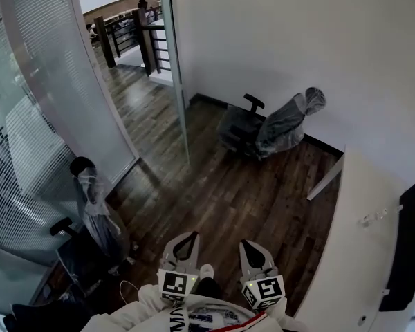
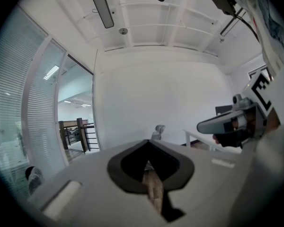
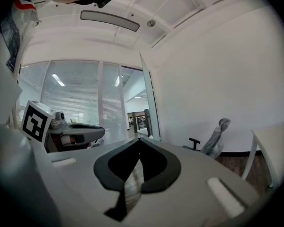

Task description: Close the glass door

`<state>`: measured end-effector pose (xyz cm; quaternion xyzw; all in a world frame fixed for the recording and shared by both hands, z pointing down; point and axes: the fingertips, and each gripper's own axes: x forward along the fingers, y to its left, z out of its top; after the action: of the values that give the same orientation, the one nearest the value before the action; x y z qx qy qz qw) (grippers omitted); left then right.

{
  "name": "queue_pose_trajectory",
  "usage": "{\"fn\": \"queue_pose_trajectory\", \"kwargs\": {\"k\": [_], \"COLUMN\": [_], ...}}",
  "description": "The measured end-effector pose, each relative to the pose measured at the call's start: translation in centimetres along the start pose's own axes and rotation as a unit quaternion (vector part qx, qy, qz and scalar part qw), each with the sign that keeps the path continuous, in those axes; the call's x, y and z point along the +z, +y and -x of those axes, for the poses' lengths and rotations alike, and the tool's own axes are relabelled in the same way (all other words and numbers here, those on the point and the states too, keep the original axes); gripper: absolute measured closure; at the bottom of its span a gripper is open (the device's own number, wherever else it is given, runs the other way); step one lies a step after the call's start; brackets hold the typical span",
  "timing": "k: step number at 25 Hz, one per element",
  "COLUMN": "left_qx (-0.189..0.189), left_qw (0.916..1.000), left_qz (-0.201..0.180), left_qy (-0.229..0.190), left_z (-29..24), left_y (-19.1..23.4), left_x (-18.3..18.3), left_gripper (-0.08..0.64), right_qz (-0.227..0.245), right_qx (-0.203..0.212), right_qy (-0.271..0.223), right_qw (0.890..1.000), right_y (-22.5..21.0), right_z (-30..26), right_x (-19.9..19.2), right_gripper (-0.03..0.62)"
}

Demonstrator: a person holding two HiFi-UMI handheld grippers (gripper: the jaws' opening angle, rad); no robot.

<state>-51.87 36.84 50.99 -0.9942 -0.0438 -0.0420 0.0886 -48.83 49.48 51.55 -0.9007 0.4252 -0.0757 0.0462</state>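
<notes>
The left gripper [image 2: 148, 142] has its two fingers pressed tip to tip with nothing between them, and the right gripper [image 3: 139, 140] is the same, jaws together and empty. The two grippers sit side by side, close to the person's body, both pointing out over the wooden floor [image 1: 228, 192] and touching nothing. Ahead of them, at the floor's far edge, the one glass door [image 1: 180, 102] stands open, swung in so that it is seen almost edge-on, close to the white wall on its right. To its left the doorway is open, with a dark railing [image 1: 124, 33] beyond it, and a frosted glass wall [image 1: 55, 116] curves along the floor's left edge. Two chairs wrapped in plastic stand on the floor: one chair [image 1: 263, 130] by the white wall near the door, the other chair [image 1: 97, 220] at the left edge by the glass wall. One white desk [image 1: 353, 254] fills the right side, with one dark screen [image 1: 408, 247] at its right edge.
</notes>
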Motion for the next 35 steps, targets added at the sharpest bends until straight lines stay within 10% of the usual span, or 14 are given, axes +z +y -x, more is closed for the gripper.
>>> {"fn": "queue_pose_trajectory", "kwargs": {"k": [17, 35], "left_qx": [-0.014, -0.054], "left_qw": [0.9999, 0.9984], "left_qz": [0.008, 0.015], "left_qy": [0.004, 0.002], "left_z": [-8.1, -14.9], "left_y": [8.2, 7.9], "left_x": [-0.8, -1.6], "left_gripper": [0.557, 0.557], "right_qz": [0.013, -0.003], "right_qx": [-0.006, -0.054], "right_qy": [0.009, 0.024], "right_qw": [1.0, 0.998], "right_y": [-1.8, -7.4], "right_z": [-11.8, -13.8], "right_x": [1.6, 1.0], "right_gripper": [0.586, 0.586]}}
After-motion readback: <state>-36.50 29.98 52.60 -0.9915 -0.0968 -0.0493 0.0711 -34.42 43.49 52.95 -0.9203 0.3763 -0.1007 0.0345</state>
